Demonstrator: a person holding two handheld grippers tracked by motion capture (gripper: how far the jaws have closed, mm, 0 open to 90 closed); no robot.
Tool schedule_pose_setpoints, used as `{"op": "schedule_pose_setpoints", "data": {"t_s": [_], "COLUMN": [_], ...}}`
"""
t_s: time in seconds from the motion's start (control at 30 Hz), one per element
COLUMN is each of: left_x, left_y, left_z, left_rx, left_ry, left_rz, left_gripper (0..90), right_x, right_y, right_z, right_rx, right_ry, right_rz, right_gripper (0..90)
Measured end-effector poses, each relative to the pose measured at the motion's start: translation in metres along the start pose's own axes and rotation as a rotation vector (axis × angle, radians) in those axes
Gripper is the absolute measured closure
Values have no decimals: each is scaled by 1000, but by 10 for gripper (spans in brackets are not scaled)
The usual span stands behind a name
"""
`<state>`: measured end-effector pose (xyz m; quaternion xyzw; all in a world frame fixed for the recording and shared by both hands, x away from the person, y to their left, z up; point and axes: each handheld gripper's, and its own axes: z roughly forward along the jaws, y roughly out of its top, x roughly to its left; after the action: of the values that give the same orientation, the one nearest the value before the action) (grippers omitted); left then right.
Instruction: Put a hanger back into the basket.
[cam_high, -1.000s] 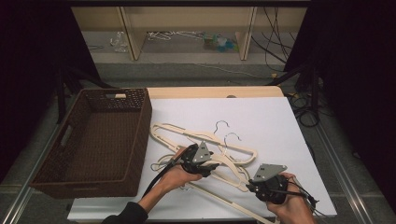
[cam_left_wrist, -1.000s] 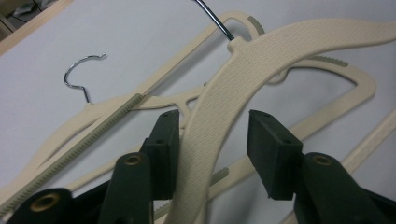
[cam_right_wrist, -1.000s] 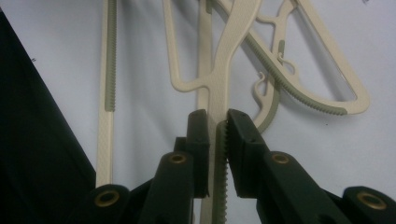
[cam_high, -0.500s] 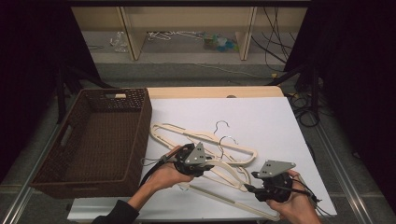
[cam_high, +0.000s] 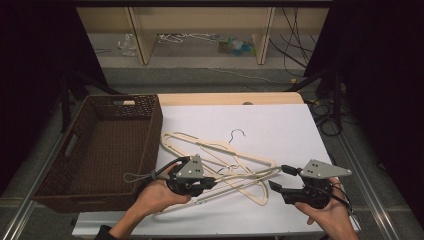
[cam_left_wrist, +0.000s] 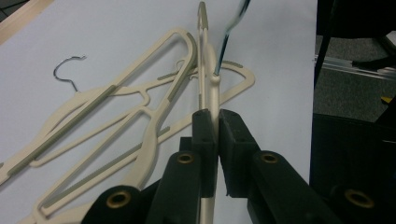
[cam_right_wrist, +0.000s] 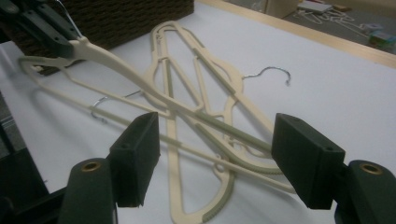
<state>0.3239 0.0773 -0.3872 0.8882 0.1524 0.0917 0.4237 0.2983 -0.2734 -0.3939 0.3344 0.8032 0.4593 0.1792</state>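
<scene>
High view: three cream hangers (cam_high: 220, 150), one wicker basket (cam_high: 107, 145).

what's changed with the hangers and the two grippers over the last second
The left hand-held gripper has just been closing and now pinches a cream hanger, lifting it off the pile. The right hand-held gripper has just been opening, letting go of that hanger. The other hangers and the basket stayed put.

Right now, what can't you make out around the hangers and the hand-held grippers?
- Held hanger: left gripper view, its hook blurs and is cut off by the top edge.
- Hanger pile: high view, overlaps hide the count.
- Basket: right gripper view, cropped by the top edge.
</scene>
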Motion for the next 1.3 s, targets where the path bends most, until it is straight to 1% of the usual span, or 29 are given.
{"op": "schedule_pose_setpoints", "data": {"t_s": [0.07,0.1,0.13,0.17,0.23,0.27,0.3,0.33,0.4,0.47,0.57,0.6,0.67,0.73,0.8,0.83,0.87,0.9,0.93,1.03,1.07,1.13,1.17,1.3], "left_x": [0,0,-1,-1,-3,-3,-3,-2,-1,0,-1,0,0,1,-1,-2,-3,-4,-6,-7,-8,-9,-10,-13], "left_y": [-1,-1,-1,-1,-1,0,0,1,2,1,-5,-6,-10,-13,-12,-11,-10,-10,-9,-9,-9,-8,-6,-3], "left_z": [-2,-3,-3,-4,-6,-8,-9,-12,-18,-20,-14,-12,-8,-4,-5,-4,-4,-2,1,7,10,13,15,15], "left_rx": [-5,-15,-15,-12,-33,-40,-54,-64,-57,-68,-61,-50,-47,-64,-56,-52,-48,-42,-31,9,10,17,17,30], "left_ry": [-2,-8,-3,10,0,0,0,5,8,13,11,3,2,-13,-11,-5,-8,-3,6,13,17,14,15,13], "left_rz": [-29,-35,-39,-35,-58,-61,-72,-78,-76,-90,-96,-92,-108,-124,-112,-104,-99,-93,-83,-58,-56,-50,-58,-38], "left_gripper": [856,857,858,858,858,859,859,859,859,860,860,859,859,859,859,858,857,857,853,834,829,846,849,857], "right_x": [-1,-1,-1,-1,-1,-1,-2,-2,-2,-3,-2,-1,1,1,0,0,0,0,0,0,1,1,1,0], "right_y": [-1,-1,-1,-1,-2,-2,-3,-3,-2,-2,-3,-5,-5,-6,-6,-6,-6,-6,-6,-7,-7,-6,-6,-7], "right_z": [0,1,1,1,1,2,2,1,0,-1,1,4,4,6,6,7,6,7,6,7,7,7,7,7], "right_rx": [-3,2,5,8,16,21,14,12,5,-1,2,5,15,15,7,15,26,25,30,30,19,16,16,22], "right_ry": [-6,-1,0,0,-1,13,3,3,6,7,14,8,16,19,13,29,33,34,39,39,29,27,26,27], "right_rz": [1,2,2,4,2,8,1,4,5,4,4,-6,1,-6,-18,-5,-1,0,5,1,-1,-5,-4,-2], "right_gripper": [337,339,339,339,342,342,344,345,346,347,351,352,352,353,354,354,355,355,355,355,356,357,357,357]}}
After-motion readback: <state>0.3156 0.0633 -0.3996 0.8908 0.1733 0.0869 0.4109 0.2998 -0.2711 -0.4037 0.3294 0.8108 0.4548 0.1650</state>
